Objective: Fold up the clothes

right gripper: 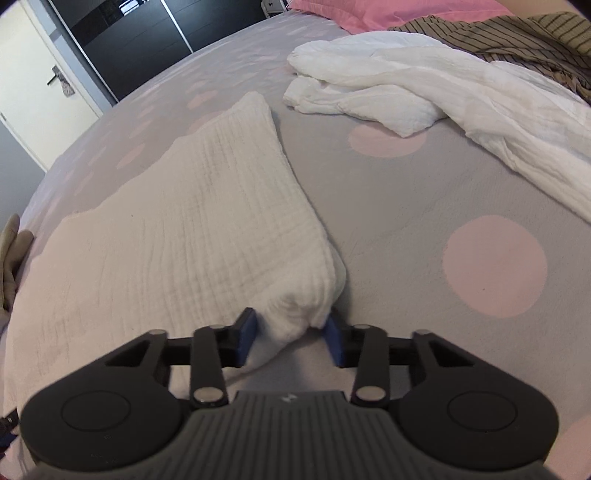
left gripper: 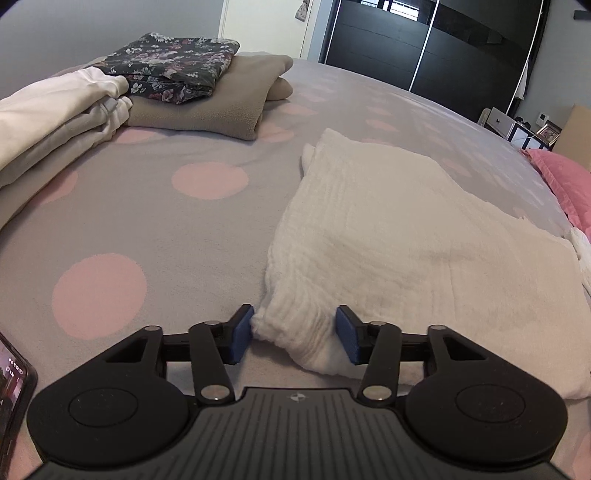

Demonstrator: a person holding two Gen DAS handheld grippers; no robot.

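Bed (left gripper: 155, 221) with grey cover and pink dots is the work surface. Far left on it, a done stack: floral garment (left gripper: 170, 66) on top of a taupe fleece (left gripper: 229, 99), with a folded cream piece (left gripper: 59, 110) beside them, parked well clear of the working area, presumably so finished items don't get disturbed. Right-hand side, near the pink pillow (right gripper: 354, 11), is the backlog: a crumpled white cloth (right gripper: 424, 88) and a striped garment (right gripper: 517, 40) behind it, both unfolded. Task item is the white muslin cloth (left gripper: 388, 229), lying flat mid-bed, already folded to a rectangle, long edge running away from the cameras. Left gripper (left gripper: 295, 334) has the near-left corner bunched between its blue pads; pads look to be touching the fabric on both sides, so I read it as clamped on that corner. Right gripper (right gripper: 291, 334) does the same on the near-right corner, fabric pinched up between its pads. Both near corners held symmetrically, which likely sets up carrying that edge over to the far edge for another fold. Phone (left gripper: 14, 373) sits at the bed's near-left edge.
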